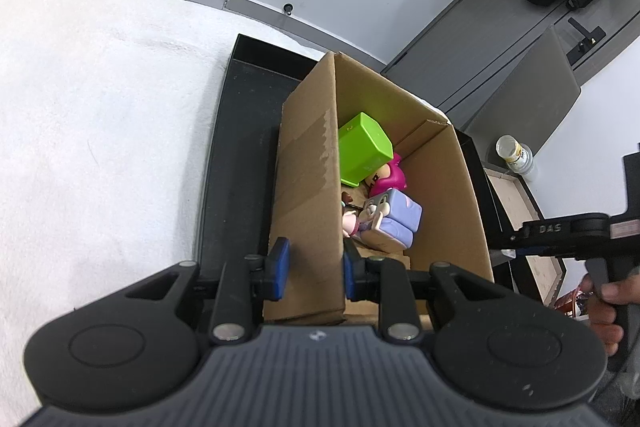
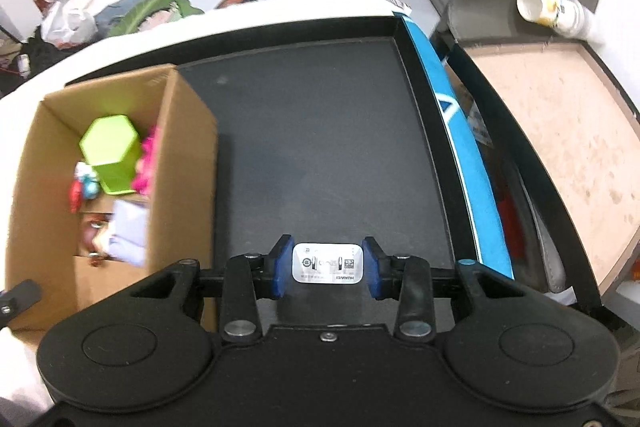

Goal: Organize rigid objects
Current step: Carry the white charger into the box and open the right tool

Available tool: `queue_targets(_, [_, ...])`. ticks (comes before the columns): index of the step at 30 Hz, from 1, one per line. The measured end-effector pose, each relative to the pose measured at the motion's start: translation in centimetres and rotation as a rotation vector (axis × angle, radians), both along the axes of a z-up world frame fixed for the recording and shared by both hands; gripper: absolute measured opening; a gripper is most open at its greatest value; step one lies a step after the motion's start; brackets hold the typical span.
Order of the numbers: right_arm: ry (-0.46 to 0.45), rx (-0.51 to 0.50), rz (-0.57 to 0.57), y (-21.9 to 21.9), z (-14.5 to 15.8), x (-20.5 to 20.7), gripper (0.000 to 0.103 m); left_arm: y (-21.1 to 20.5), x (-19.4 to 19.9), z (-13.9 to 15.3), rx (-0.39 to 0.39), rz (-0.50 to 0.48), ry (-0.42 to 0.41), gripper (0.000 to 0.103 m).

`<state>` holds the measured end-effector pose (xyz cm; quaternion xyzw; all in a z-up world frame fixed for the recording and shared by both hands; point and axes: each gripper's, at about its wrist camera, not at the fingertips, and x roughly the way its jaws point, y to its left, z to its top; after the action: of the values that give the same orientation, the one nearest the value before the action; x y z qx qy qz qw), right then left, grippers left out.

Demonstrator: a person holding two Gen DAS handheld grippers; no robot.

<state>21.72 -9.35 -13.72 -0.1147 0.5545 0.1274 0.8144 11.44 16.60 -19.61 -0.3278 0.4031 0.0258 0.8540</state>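
Note:
An open cardboard box (image 1: 308,187) stands in a black tray (image 1: 236,155). In it lie a green hexagonal container (image 1: 362,147), a pink figure (image 1: 390,177) and a lilac block toy (image 1: 394,221). My left gripper (image 1: 314,267) is shut on the box's left wall, one blue pad outside, one inside. My right gripper (image 2: 327,265) is shut on a small white charger block (image 2: 328,263) and holds it over the tray floor (image 2: 320,131), to the right of the box (image 2: 176,163).
A white towel-covered surface (image 1: 92,131) lies left of the tray. A blue board (image 2: 460,131) leans along the tray's right rim. A wooden side table (image 2: 560,131) with a paper cup (image 2: 548,7) stands further right. Slippers and bags lie on the floor behind.

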Motion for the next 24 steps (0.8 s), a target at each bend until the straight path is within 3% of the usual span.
queue_targets(24, [-0.059, 0.07, 0.125, 2.8, 6.2, -2.9, 0.036, 0.0, 0.0, 0.0, 0.002, -0.001, 0.0, 0.024])
